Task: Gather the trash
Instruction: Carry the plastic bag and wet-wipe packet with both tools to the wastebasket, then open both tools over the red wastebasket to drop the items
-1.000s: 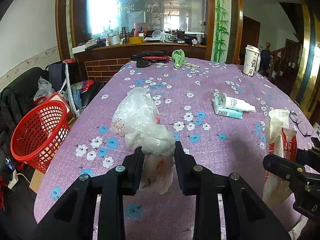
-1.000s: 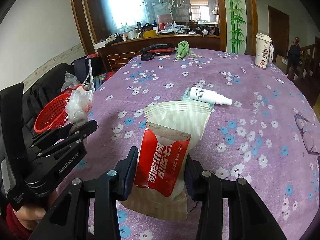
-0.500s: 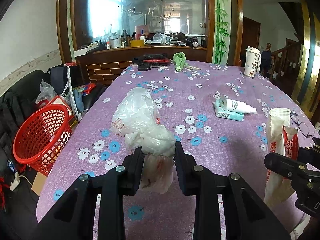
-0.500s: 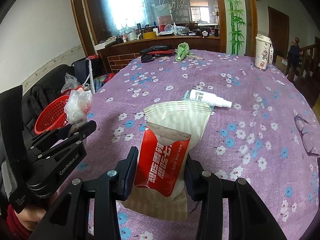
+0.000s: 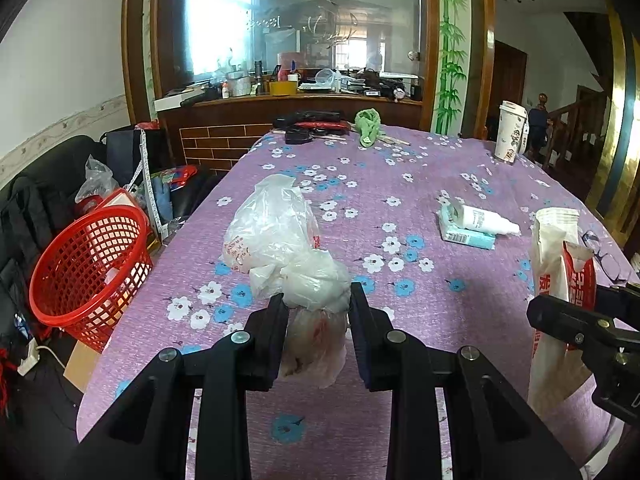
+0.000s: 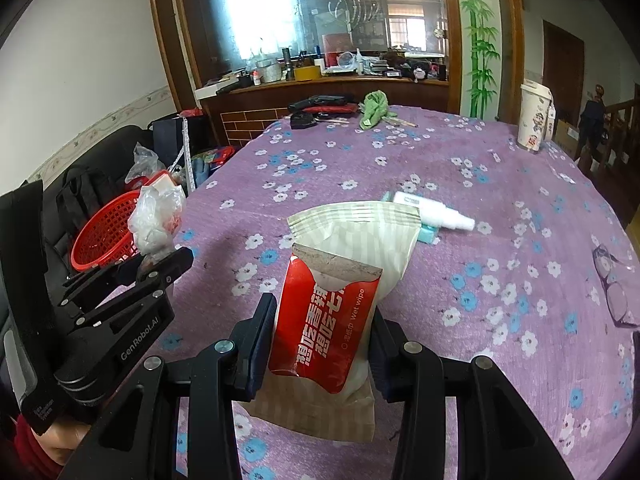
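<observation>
The crumpled plastic bag [image 5: 296, 264] is pinched low down between the pads of the left tongs [image 5: 318, 336], its loose top billowing up and forward over the purple flowered bench [image 5: 400, 184]. In the right wrist view the same bag [image 6: 156, 216] shows raised clear of the cloth. The right tongs [image 6: 322, 344] are clamped on two wrappers at once: a red wet-wipe packet [image 6: 324, 328] lying against a pale striped pouch [image 6: 356, 232], both upright, with the pouch's bottom edge hanging below the jaws.

The step in hand looks like carrying both loads to the red basket [image 5: 88, 268], which stands off the bench's left edge, lower than the tabletop. To do it well, I would keep both grips firm and unchanged during the swing left, since the bag is slippery film and the red packet is only sandwiched against the pouch, so any slackening could let it slide out. The left tongs are nearer the basket, so they should go first, travelling past the bench edge until the bag hangs over the basket's mouth before the jaws spread. The right tongs should follow behind and a little higher, so the two tools do not knock together. Release low over the opening, as light film drifts.

The spray bottle [image 5: 484, 220] on its teal box [image 5: 466, 236], the glasses [image 6: 616, 292] and the paper cup [image 5: 510, 132] stay well apart from this path.
</observation>
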A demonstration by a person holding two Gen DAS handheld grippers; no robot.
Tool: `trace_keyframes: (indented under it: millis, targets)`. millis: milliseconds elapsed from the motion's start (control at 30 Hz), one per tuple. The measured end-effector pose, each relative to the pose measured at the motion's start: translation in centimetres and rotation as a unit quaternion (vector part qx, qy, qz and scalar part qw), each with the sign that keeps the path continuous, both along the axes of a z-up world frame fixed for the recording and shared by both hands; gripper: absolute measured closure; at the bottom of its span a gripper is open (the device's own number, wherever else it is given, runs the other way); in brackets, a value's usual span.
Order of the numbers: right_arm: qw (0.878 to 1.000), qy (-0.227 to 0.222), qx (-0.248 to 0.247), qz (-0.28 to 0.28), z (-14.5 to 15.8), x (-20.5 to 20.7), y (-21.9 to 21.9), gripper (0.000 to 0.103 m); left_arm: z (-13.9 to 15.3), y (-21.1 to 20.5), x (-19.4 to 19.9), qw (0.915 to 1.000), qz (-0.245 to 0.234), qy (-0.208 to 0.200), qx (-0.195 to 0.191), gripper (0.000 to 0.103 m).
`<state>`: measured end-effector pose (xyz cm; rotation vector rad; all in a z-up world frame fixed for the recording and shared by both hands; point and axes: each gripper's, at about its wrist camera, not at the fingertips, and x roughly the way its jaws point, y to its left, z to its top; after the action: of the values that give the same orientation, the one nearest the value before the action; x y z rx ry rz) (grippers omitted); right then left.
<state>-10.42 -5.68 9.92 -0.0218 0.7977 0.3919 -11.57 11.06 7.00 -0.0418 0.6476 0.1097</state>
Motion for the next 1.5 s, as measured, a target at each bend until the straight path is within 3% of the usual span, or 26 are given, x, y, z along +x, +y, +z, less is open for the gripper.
trace_keyframes:
  millis: [533,800,1033,1333,1367,1400,1433,1500]
  targets:
    - [0.998,0.014,-0.015,0.058,1.2,2.7,7.0,0.058,1.5,7.1,-0.5,0.9976,0.060,-0.023,-0.025,0.075]
    - [0.990,0.025,-0.004,0.138,3.2,5.6,16.4,0.057,3.4,16.4,-1.0,0.9900,0.131,-0.039,-0.036,0.075]
    - [0.979,0.026,0.002,0.202,4.1,7.7,26.4,0.057,1.8,24.5,-1.0,0.9831,0.173,-0.018,-0.057,0.075]
    - [0.971,0.041,-0.010,0.236,1.8,10.0,35.4,0.053,-0.4,29.0,-0.4,0.9796,0.188,-0.004,-0.070,0.074]
    - [0.968,0.053,-0.004,0.246,1.4,10.4,36.2,0.049,-0.7,29.2,-0.3,0.9790,0.191,-0.003,-0.072,0.064]
    - [0.967,0.058,0.000,0.248,1.1,10.6,36.4,0.043,-0.8,29.4,-0.3,0.9781,0.194,-0.003,-0.075,0.047]
    - [0.968,0.057,0.001,0.244,1.0,10.7,36.3,0.041,-0.8,29.3,-0.4,0.9774,0.197,-0.006,-0.076,0.041]
    - [0.968,0.058,0.015,0.242,1.0,10.9,35.4,0.040,-0.6,29.1,-0.7,0.9770,0.200,-0.015,-0.071,0.040]
